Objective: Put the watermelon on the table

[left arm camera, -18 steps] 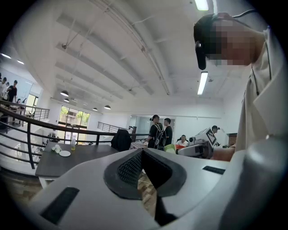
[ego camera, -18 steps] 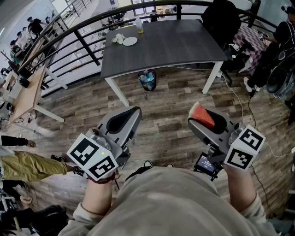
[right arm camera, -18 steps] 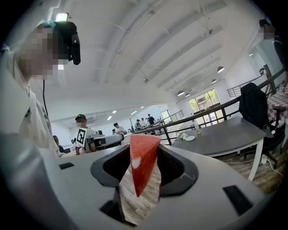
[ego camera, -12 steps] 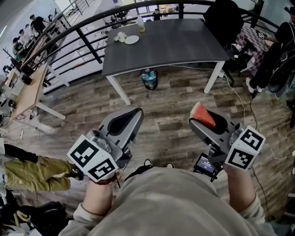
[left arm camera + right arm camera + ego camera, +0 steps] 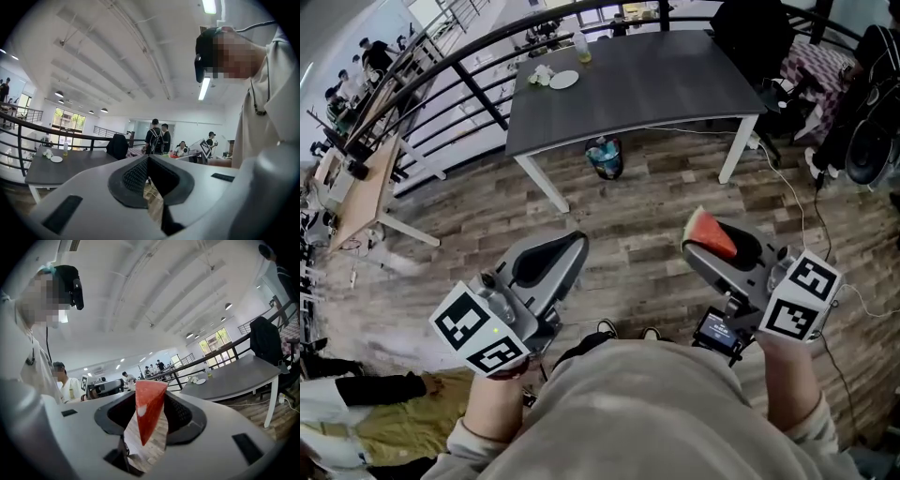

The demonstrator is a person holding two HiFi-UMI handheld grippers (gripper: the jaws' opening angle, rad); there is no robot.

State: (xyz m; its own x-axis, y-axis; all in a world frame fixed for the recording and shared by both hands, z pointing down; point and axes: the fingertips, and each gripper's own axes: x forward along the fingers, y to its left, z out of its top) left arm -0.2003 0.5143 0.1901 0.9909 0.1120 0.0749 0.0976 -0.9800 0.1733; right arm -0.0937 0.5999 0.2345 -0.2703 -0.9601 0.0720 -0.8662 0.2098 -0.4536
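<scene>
A red wedge of watermelon [image 5: 710, 232] with a green rind stands point-down between the jaws of my right gripper [image 5: 697, 244], which is shut on it. In the right gripper view the watermelon [image 5: 147, 408] fills the gap of the right gripper [image 5: 149, 401]. My left gripper [image 5: 575, 247] is held level beside it, shut with nothing in it; in the left gripper view its tips [image 5: 148, 160] meet. Both hang over the wooden floor, short of the dark grey table [image 5: 647, 89], which also shows in the right gripper view [image 5: 234, 373].
On the table's far left corner are a white plate [image 5: 563, 81], a bottle [image 5: 581, 47] and some white paper [image 5: 539, 75]. A bin [image 5: 602, 157] stands under it. A black chair [image 5: 750, 33] is behind, a black railing [image 5: 469, 75] to the left, cables [image 5: 787, 202] on the floor.
Both grippers keep about the same place and the watermelon stays held. The person in khaki trousers at the left has moved toward the lower edge of the view.
</scene>
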